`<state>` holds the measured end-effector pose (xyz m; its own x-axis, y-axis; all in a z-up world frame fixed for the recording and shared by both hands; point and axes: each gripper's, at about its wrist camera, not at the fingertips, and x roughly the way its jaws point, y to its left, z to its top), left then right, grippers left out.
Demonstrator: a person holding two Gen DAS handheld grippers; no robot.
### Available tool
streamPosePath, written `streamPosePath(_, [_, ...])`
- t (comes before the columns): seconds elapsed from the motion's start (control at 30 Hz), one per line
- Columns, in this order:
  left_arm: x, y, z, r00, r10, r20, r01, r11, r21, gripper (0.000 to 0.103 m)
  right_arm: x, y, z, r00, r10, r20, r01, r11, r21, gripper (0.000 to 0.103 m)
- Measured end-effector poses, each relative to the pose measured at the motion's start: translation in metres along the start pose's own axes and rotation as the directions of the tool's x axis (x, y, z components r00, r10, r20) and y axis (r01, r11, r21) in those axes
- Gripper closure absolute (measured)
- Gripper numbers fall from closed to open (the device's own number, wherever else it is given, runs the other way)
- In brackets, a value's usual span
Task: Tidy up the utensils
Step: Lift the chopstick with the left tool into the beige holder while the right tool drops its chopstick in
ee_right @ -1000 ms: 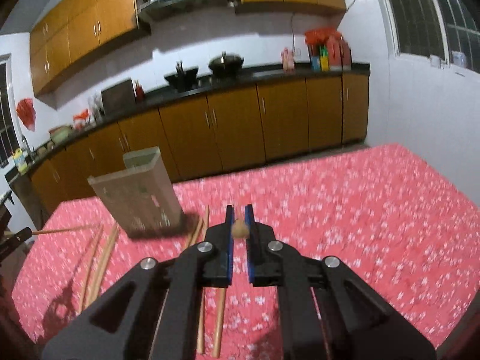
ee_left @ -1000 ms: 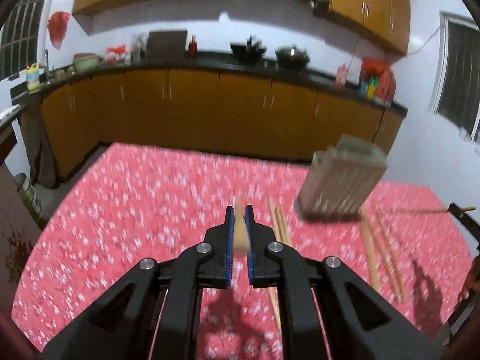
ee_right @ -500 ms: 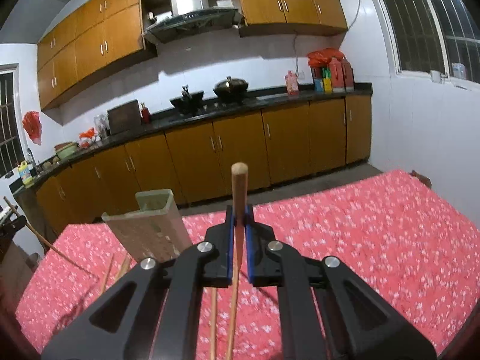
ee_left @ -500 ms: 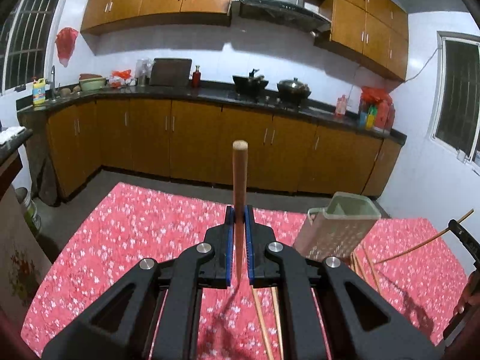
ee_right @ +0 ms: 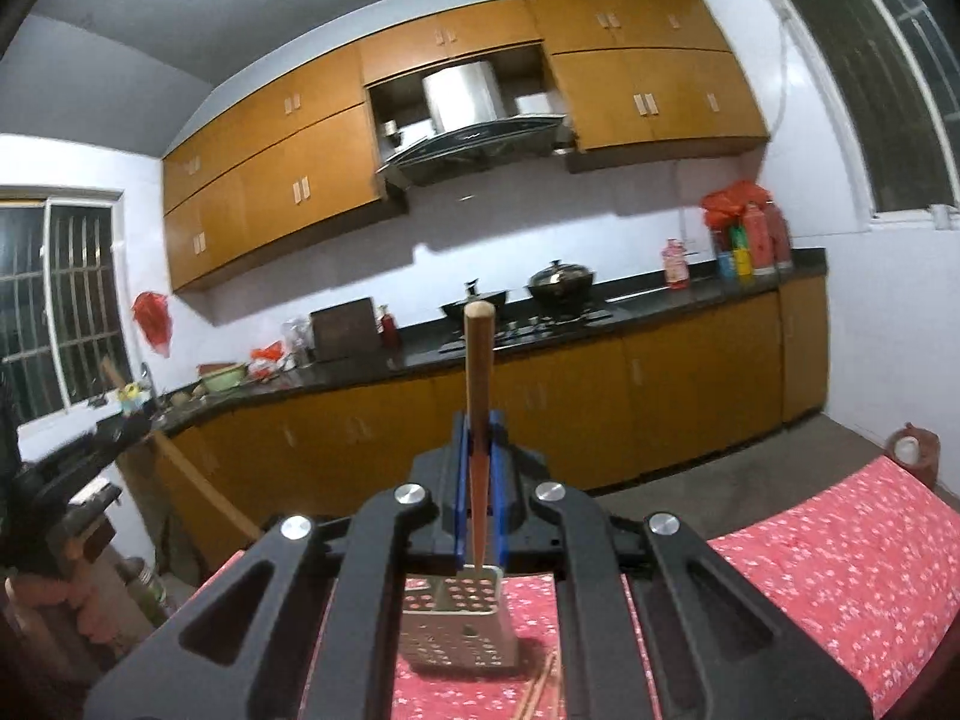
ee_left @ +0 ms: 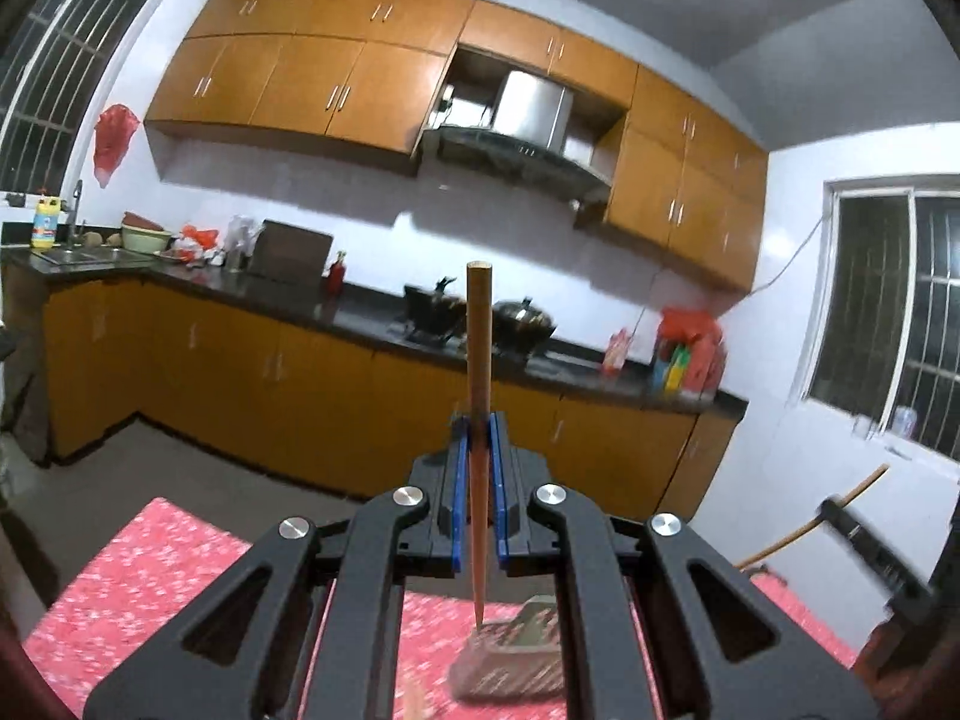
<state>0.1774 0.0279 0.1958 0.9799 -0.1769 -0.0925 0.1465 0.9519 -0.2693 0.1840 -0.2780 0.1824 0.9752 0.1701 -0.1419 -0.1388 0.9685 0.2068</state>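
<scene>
Now both grippers, left gripper (ee_left: 478, 492) and right gripper (ee_right: 478, 489), are gripping a chopstick (ee_left: 479, 396) each, having lifted them above the holder (ee_right: 459, 624), nearing insertion.

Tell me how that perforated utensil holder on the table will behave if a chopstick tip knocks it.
The utensil holder looks tall on a narrow base, so it may tip. Perforated thin walls suggest it is light and may slide on the red tablecloth.

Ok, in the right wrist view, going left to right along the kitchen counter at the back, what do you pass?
Green bowl → dark board leaning on the wall → red bottle → black wok → lidded pot → pink bottle → cluster of red and coloured containers.
</scene>
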Motion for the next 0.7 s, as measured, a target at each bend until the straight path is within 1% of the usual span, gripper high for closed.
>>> streamPosePath(0.1, [0.01,-0.013,-0.01,1.0,-0.014,0.005,0.014,1.0,0.015,0.095,0.014,0.01,-0.004,0.999,0.008,-0.04,-0.009,1.0,-0.029,0.095])
streamPosePath(0.2, [0.023,-0.023,-0.025,1.0,-0.022,-0.016,0.022,0.999,0.035,0.095,0.032,0.012,-0.014,0.996,0.004,-0.089,-0.008,0.999,-0.035,0.095])
streamPosePath(0.3, [0.041,-0.027,-0.043,0.997,-0.027,-0.068,0.03,0.999,0.035,0.095,0.048,0.012,-0.024,0.991,-0.002,-0.134,-0.002,1.0,-0.03,0.095])
streamPosePath(0.4, [0.06,-0.026,-0.063,0.992,-0.014,-0.122,0.019,0.999,0.042,0.095,0.058,0.01,-0.034,0.986,-0.008,-0.167,0.004,1.0,-0.023,0.095])
streamPosePath(0.53, [0.071,-0.022,-0.077,0.983,-0.006,-0.185,0.013,0.999,0.039,0.095,0.066,0.011,-0.045,0.981,-0.014,-0.194,0.01,1.0,-0.02,0.094])
streamPosePath(0.57, [0.073,-0.02,-0.08,0.98,-0.006,-0.201,0.014,0.999,0.037,0.095,0.066,0.01,-0.047,0.981,-0.012,-0.194,0.009,1.0,-0.015,0.091])
streamPosePath(0.6, [0.074,-0.02,-0.081,0.978,-0.004,-0.207,0.012,0.999,0.037,0.095,0.066,0.01,-0.048,0.981,-0.012,-0.195,0.009,1.0,-0.013,0.082])
streamPosePath(0.63, [0.074,-0.018,-0.082,0.977,-0.004,-0.211,0.012,0.999,0.037,0.094,0.066,0.01,-0.049,0.981,-0.012,-0.191,0.01,1.0,-0.01,0.076])
streamPosePath(0.67, [0.073,-0.017,-0.082,0.977,-0.006,-0.213,0.014,0.999,0.037,0.093,0.066,0.011,-0.048,0.983,-0.013,-0.184,0.012,1.0,-0.008,0.067])
streamPosePath(0.7, [0.072,-0.014,-0.083,0.977,-0.005,-0.212,0.013,0.999,0.038,0.086,0.065,0.011,-0.048,0.983,-0.015,-0.181,0.013,1.0,-0.008,0.065])
